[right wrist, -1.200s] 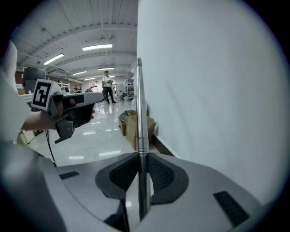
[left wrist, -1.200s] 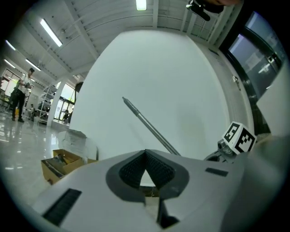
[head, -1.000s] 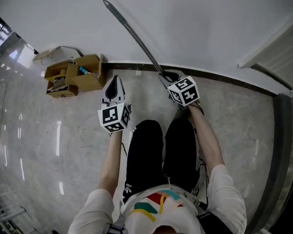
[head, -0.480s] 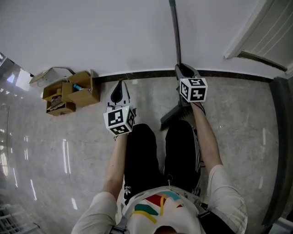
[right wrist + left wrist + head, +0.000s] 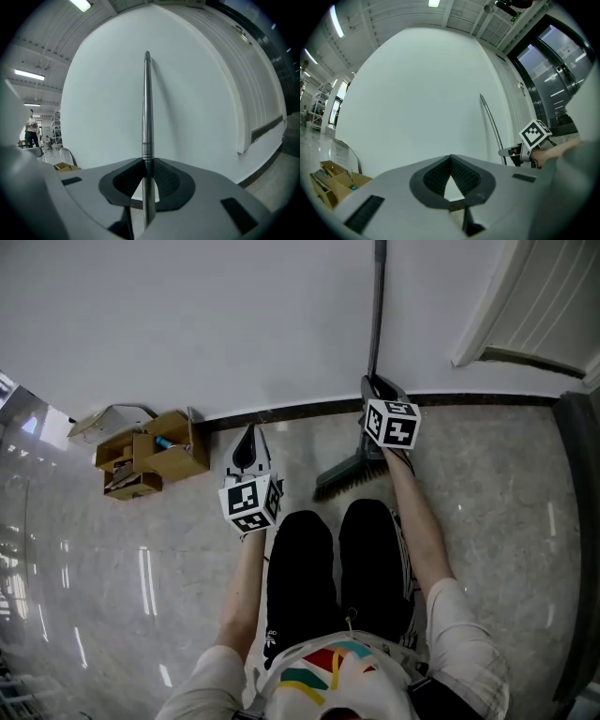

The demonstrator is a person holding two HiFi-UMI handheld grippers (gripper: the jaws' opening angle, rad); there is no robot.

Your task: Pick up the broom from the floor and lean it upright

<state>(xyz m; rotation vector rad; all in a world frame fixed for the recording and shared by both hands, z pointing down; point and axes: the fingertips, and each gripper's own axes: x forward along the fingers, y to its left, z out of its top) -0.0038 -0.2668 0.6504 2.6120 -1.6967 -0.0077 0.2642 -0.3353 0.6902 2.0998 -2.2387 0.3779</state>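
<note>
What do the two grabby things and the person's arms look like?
The left gripper and right gripper are smooth grey wedges that narrow to a point. Their fingers are lined dark and ribbed on the inside. Behind each sits a white cube printed with black square markers. No cables show. The person wears a white short-sleeved shirt with coloured stripes, and black trousers.
</note>
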